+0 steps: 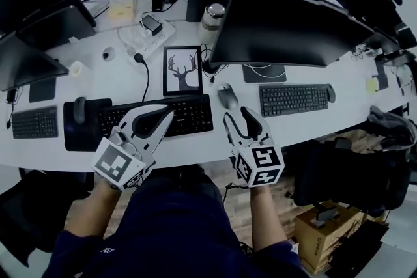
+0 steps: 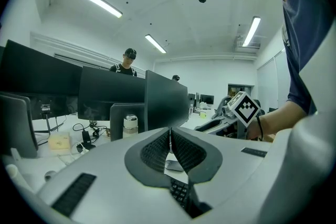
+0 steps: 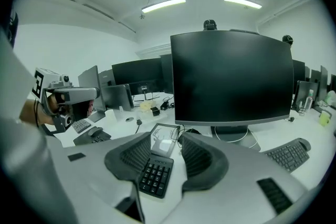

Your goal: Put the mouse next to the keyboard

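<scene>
Mouse (image 1: 227, 96): we find it lying on the desk (image 1: 130, 78), just beside the right end of the black keyboard (image 1: 186, 115), at about 2 o'clock from the keyboard's centre, free of either claw. The right claw (image 1: 240, 120), at the mouse's 6 o'clock, stands part open and empty. The left claw (image 1: 159, 117) is closed on nothing. We judge the mouse light, rigid and smooth-shelled, so liable to slip. Any hold is best taken low across its flanks at mid-length.
</scene>
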Motion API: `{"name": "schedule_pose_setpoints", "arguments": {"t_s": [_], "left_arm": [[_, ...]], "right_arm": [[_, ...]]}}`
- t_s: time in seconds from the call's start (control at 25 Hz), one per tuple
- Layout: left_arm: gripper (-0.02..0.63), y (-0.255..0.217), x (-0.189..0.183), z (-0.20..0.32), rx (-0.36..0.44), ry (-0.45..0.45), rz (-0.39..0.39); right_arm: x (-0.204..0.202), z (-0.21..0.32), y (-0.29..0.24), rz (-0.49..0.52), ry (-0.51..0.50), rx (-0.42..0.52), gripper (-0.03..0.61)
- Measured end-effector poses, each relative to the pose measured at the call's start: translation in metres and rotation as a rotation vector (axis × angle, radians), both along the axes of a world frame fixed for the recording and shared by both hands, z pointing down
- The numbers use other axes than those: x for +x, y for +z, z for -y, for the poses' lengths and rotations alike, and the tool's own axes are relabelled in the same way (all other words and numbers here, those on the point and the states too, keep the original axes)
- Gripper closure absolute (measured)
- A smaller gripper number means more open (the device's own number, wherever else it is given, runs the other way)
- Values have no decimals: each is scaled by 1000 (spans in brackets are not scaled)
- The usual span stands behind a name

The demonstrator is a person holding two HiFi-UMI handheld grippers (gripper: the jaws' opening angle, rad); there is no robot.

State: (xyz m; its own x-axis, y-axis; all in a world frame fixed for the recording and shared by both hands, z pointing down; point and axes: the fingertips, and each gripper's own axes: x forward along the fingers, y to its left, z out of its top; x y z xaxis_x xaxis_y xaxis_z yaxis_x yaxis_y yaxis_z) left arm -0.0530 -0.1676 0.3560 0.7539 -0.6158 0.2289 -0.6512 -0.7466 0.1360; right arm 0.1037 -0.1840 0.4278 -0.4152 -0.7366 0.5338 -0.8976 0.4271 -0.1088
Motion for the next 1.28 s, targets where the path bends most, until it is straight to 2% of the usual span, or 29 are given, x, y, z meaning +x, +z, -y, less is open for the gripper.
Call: {"name": "schedule_pose_setpoints", "arguments": {"t_s": [0.88, 1.28], "left_arm": [[577, -18, 0, 1, 38, 31, -7], [577, -23, 4, 0, 51, 38, -5]], "right_arm": [[-13, -4, -55, 2, -7, 121, 572], [-16, -8, -72, 7, -28, 176, 575]]}}
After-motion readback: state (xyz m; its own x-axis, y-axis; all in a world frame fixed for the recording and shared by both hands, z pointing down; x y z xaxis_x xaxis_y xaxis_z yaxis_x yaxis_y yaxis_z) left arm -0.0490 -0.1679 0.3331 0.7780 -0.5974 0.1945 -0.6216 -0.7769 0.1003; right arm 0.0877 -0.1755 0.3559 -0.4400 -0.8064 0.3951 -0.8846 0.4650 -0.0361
